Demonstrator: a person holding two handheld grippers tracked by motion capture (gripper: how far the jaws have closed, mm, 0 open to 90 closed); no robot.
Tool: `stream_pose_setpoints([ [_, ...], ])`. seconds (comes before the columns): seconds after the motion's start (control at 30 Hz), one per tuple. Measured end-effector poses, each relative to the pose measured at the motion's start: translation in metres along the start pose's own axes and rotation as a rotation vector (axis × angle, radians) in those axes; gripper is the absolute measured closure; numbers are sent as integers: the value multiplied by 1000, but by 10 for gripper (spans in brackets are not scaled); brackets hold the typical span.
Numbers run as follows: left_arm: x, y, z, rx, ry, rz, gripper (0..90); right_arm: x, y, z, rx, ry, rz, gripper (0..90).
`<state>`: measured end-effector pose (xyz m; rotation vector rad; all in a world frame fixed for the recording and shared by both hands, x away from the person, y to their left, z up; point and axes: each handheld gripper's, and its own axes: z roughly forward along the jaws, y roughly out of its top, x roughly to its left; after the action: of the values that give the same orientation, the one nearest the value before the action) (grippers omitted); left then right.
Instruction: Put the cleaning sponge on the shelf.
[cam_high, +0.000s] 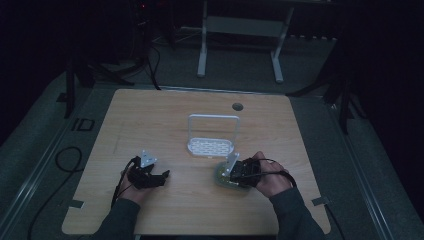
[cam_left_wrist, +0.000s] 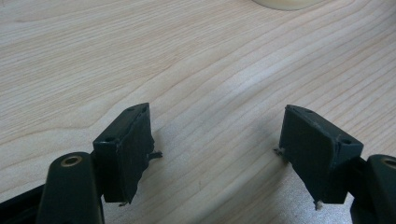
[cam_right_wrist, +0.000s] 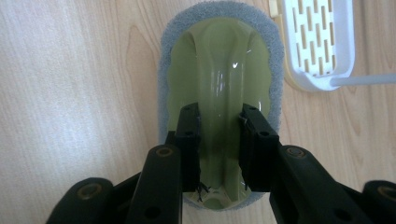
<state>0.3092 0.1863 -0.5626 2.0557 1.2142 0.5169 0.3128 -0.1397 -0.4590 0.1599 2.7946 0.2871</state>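
Note:
A pale green scrubber (cam_high: 221, 179) with a grey pad around its edge lies flat on the wooden table (cam_high: 165, 115), just in front of a white rack. In the right gripper view the scrubber (cam_right_wrist: 219, 60) runs lengthwise away from the camera. My right gripper (cam_right_wrist: 219, 112) is shut on its raised middle ridge, one jaw on each side. From above, the right gripper (cam_high: 229, 174) sits over the scrubber, held by a hand. My left gripper (cam_high: 165, 176) rests low at the front left, pointing right. Its jaws stand wide apart over bare wood, so the left gripper (cam_left_wrist: 217, 121) is open.
A white slotted rack (cam_high: 210, 146) with a tall wire handle stands at mid-table; its base (cam_right_wrist: 317, 42) lies just right of the scrubber. A round cable hole (cam_high: 237, 106) is near the far edge. A pale rounded edge (cam_left_wrist: 285, 3) shows ahead of the left gripper.

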Motion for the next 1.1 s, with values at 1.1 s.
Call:
stream_pose_setpoints([
  [1.1, 0, 0, 0, -3, 0, -5, 256, -23, 13, -7, -56, -64, -24, 717],
])
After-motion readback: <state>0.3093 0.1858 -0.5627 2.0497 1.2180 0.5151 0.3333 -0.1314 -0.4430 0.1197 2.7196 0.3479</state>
